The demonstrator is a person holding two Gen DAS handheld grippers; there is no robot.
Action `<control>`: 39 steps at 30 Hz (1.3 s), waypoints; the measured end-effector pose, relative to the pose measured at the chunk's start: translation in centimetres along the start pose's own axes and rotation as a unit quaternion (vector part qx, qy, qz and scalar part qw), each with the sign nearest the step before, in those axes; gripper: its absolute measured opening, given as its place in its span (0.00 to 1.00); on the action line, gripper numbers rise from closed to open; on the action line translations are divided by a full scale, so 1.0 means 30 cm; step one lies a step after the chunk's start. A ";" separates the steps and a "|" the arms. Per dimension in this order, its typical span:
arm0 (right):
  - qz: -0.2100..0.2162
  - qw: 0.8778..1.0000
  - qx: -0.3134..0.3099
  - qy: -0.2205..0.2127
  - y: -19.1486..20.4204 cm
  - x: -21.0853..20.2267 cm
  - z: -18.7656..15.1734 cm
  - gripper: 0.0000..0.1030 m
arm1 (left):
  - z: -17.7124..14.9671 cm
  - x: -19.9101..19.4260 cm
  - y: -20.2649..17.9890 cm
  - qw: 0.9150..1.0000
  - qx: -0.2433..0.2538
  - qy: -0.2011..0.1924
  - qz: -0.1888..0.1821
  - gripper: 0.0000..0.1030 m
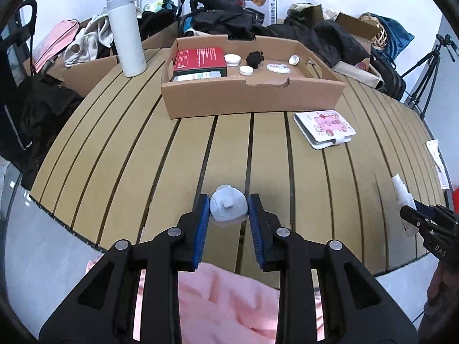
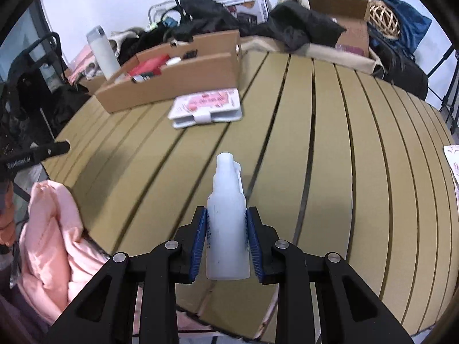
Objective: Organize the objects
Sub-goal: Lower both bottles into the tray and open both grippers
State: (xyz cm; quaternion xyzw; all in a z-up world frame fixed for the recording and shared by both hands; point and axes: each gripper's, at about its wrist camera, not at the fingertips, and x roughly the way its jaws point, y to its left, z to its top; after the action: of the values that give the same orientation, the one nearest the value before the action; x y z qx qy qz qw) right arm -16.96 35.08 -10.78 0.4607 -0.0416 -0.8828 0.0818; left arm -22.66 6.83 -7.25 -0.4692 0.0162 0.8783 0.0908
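My left gripper (image 1: pixel 228 210) is shut on a small pale blue-white capped container (image 1: pixel 228 207), held just above the slatted table's near edge. My right gripper (image 2: pixel 226 223) is shut on a white spray bottle (image 2: pixel 227 218), nozzle pointing away; the bottle also shows at the right edge of the left wrist view (image 1: pixel 401 193). A cardboard tray (image 1: pixel 252 97) stands at the back of the table, holding a red box (image 1: pixel 200 58), white lids (image 1: pixel 231 59) and a black clump (image 1: pixel 255 58). A white and pink notebook (image 1: pixel 325 128) lies in front of the tray's right end; it also shows in the right wrist view (image 2: pixel 207 108).
A tall white flask (image 1: pixel 126 31) stands left of the tray. Bags, dark clothes and boxes (image 1: pixel 301 28) crowd the far side. Pink cloth (image 1: pixel 229 304) lies below the near edge. A tripod (image 1: pixel 427 71) stands at right. White paper (image 1: pixel 437 157) lies at the table's right rim.
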 end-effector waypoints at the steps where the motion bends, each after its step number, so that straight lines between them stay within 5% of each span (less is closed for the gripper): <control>1: 0.004 1.000 0.002 -0.002 0.007 -0.008 0.006 0.30 | 0.000 -0.008 0.000 1.000 0.000 -0.002 -0.004 0.23; 7: 0.028 0.998 -0.016 -0.055 0.075 -0.098 0.134 0.30 | 0.136 -0.061 0.008 0.997 0.003 -0.037 -0.062 0.23; 12: 0.065 0.991 -0.043 -0.113 0.128 -0.143 0.421 0.30 | 0.416 -0.057 0.002 0.993 0.015 -0.071 -0.096 0.23; 17: 0.088 0.991 -0.019 -0.102 0.124 0.040 0.751 0.30 | 0.679 0.181 0.001 0.996 -0.006 -0.025 -0.090 0.23; 21: 0.027 0.998 -0.007 -0.054 0.127 0.286 0.900 0.30 | 0.779 0.436 0.018 0.997 -0.023 0.033 -0.072 0.23; 29: -0.042 0.999 0.000 0.020 0.069 0.577 0.909 0.30 | 0.798 0.688 -0.003 0.994 -0.009 0.089 -0.064 0.25; 33: -0.058 0.998 -0.004 0.023 0.047 0.601 0.909 0.32 | 0.805 0.694 -0.007 0.995 0.004 0.077 -0.063 0.47; 35: -0.053 0.998 -0.005 0.017 0.048 0.580 0.917 0.39 | 0.817 0.670 0.006 0.995 -0.001 0.067 -0.068 0.51; 37: -0.038 0.999 0.005 0.004 0.043 0.543 0.929 0.58 | 0.830 0.632 0.027 0.996 -0.004 0.061 -0.071 0.53; 39: -0.032 0.999 0.011 -0.010 0.038 0.494 0.947 0.70 | 0.845 0.579 0.050 0.997 -0.004 0.058 -0.060 0.65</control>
State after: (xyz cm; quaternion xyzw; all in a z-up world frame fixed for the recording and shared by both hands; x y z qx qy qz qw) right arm -48.47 31.21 -6.30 0.4538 -0.0371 -0.8891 0.0479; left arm -53.18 10.75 -7.52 -0.5195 -0.0104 0.8428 0.1399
